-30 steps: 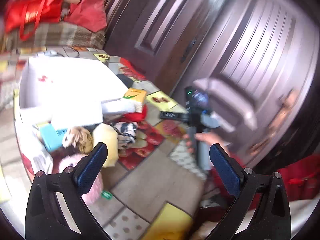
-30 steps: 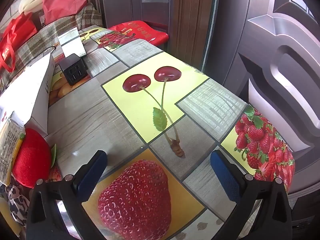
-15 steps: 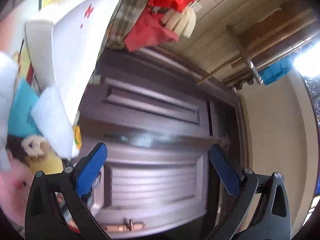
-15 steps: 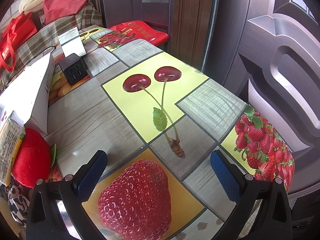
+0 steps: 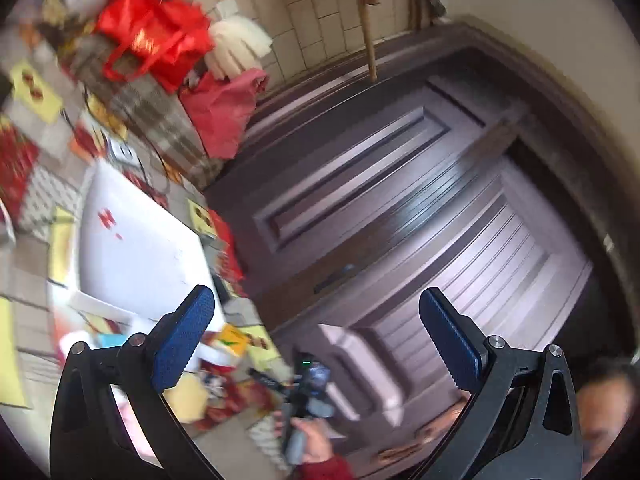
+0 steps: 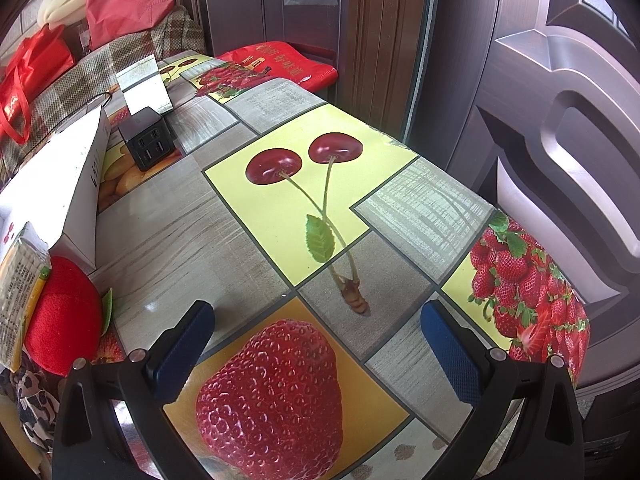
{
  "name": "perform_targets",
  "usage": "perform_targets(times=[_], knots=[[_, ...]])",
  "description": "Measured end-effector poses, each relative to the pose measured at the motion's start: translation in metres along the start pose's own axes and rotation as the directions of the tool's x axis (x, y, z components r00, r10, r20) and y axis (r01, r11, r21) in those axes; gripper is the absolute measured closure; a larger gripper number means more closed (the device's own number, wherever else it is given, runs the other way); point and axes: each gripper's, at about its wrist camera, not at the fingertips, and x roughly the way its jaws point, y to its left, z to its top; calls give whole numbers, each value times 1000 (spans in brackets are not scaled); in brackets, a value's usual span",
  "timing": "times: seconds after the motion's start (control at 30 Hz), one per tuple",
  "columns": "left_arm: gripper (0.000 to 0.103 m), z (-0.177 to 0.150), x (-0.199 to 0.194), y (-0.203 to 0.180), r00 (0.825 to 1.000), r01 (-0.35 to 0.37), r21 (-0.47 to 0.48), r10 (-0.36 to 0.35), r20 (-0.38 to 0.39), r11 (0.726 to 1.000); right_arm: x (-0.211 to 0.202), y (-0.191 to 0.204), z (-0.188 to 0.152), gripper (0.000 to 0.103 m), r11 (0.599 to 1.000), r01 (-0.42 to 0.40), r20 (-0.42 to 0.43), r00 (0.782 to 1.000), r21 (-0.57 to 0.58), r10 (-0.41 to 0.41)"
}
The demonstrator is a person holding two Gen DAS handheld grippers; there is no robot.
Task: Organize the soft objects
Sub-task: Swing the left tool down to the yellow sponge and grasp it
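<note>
Toys sit at the left side of the table [image 6: 248,240]: a red plush ball [image 6: 64,328] lies beside the white box [image 6: 60,184], touching a yellow packet [image 6: 20,288]. Left gripper [image 5: 316,336] is up in the air, tilted toward the door [image 5: 400,208], jaws wide apart and empty. Right gripper [image 6: 316,344] hangs low over the strawberry picture [image 6: 272,400], jaws apart too, holding nothing. No toy is picked yet, I think. Next, a gripper should reach left and close softly on the red ball.
</note>
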Motion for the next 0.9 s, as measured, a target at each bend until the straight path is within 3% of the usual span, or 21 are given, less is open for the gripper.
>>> perform_targets(times=[0.07,0.1,0.13,0.2,0.27,0.33,0.43,0.5,0.6,0.67,0.73,0.8,0.83,0.9], knots=[[0,-11,-30,-17,986,-169,170,168,21,971,0,0,0,0,1000,1,0,1000,-1,-1],[0,-22,-44,-19,963,-269,236,268,34,934,0,0,0,0,1000,0,0,1000,-1,0],[0,-34,-59,-15,932,-356,290,359,43,889,0,0,0,0,1000,0,0,1000,-1,0],[0,-55,-70,4,856,-470,383,516,-21,795,0,0,0,0,1000,-1,0,1000,-3,1],[0,-77,-77,30,793,-483,445,592,-143,754,0,1,0,0,1000,-2,-1,1000,-8,2],[0,-98,-84,54,746,-470,481,624,-232,740,0,2,0,0,1000,-5,-1,1000,-15,5],[0,-125,-90,83,661,-483,560,700,-271,673,0,3,0,0,1000,-12,0,1000,-20,12],[0,-130,-86,99,616,-499,570,730,-296,653,-2,3,0,0,999,-45,7,999,-25,45],[1,-121,-67,122,562,-508,587,759,-328,630,-13,-2,-3,0,977,-211,53,976,-29,212],[4,-122,-56,123,533,-483,631,775,-338,607,-22,-8,-6,0,936,-350,94,932,-27,351],[6,-126,-42,125,503,-457,671,792,-347,584,-35,-13,-11,0,879,-473,154,865,-63,477],[11,-130,-31,123,489,-433,704,803,-341,563,-50,-11,-15,0,827,-546,201,802,-136,563],[13,-130,-26,121,490,-423,710,802,-343,562,-57,-5,-17,0,815,-549,210,788,-184,579],[27,-130,-16,117,497,-403,717,794,-350,568,-67,12,-22,0,803,-516,195,790,-297,581]])
